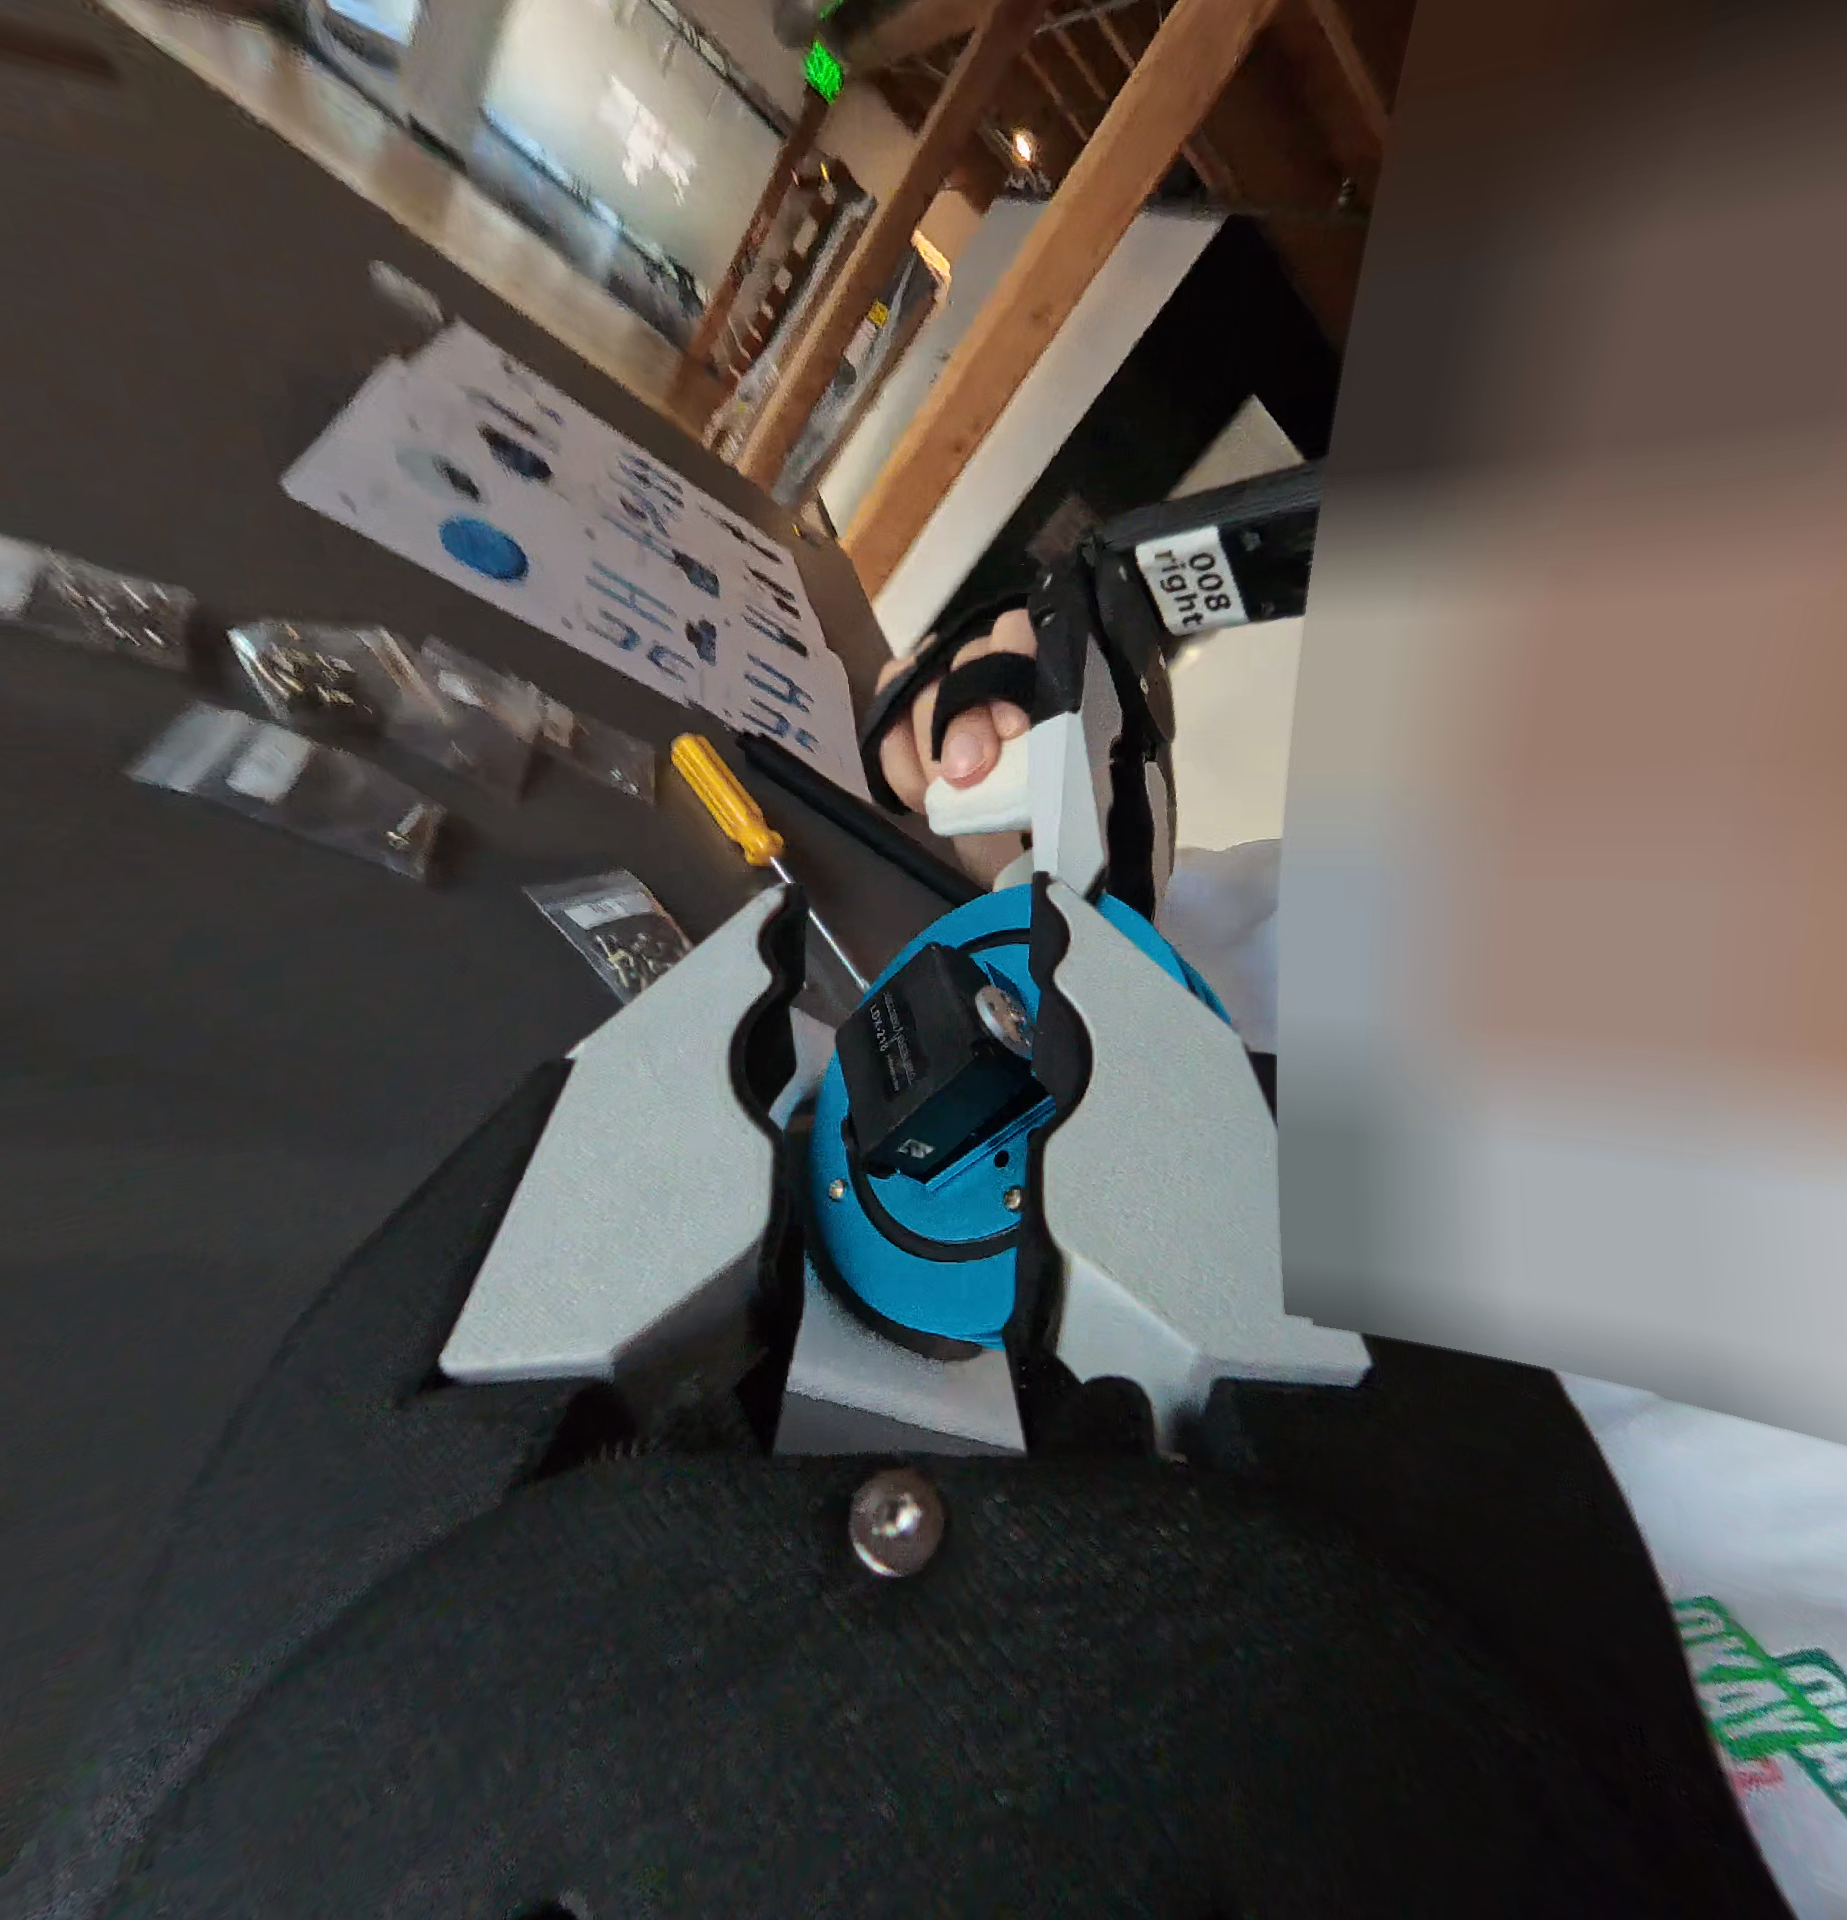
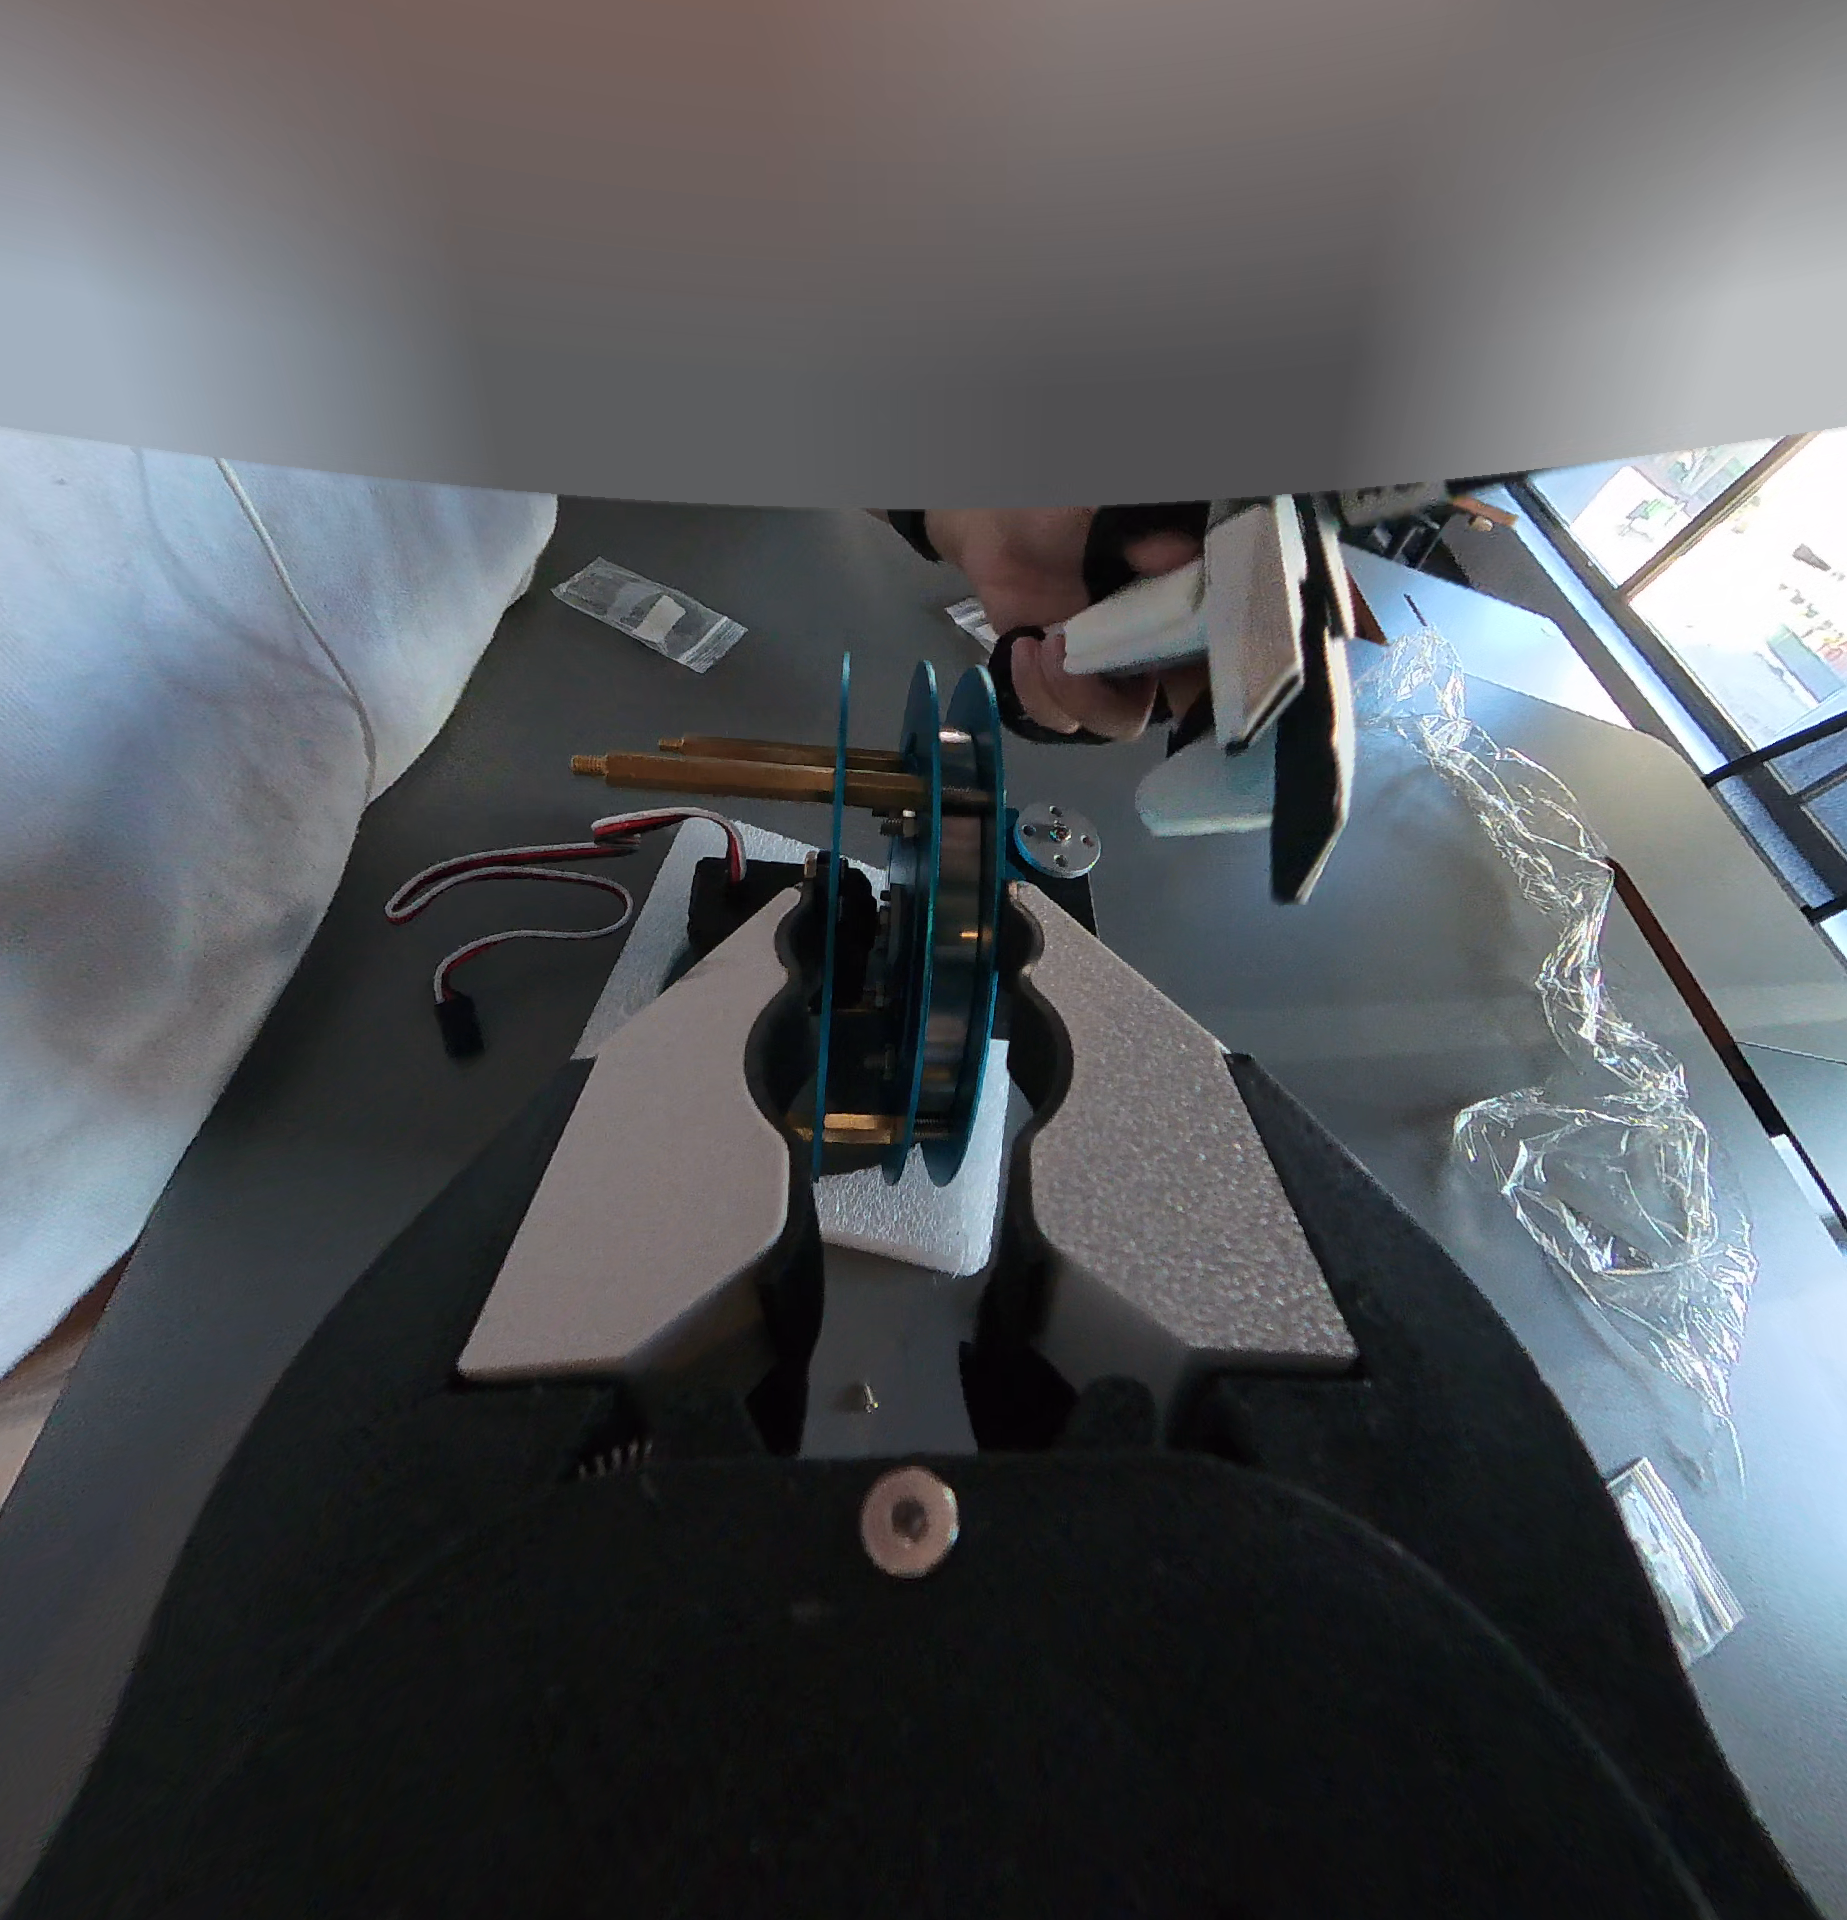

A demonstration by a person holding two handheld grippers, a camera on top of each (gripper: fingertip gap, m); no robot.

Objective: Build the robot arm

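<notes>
- The right tongs stand part open, jaws astride the blue disc assembly; whether the pads press it cannot be told.
- The assembly rests edge-on upon a white foam block on the surface.
- Its brass standoffs set the long axis, pointing to 9 o'clock.
- The left tongs frame the black servo, jaws part open; the disc face points toward them.

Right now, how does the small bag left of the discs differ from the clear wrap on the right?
The small bag lies flat and holds something dark; the clear wrap is crumpled, strung out and far larger. Both are clear plastic on the dark table.
</notes>
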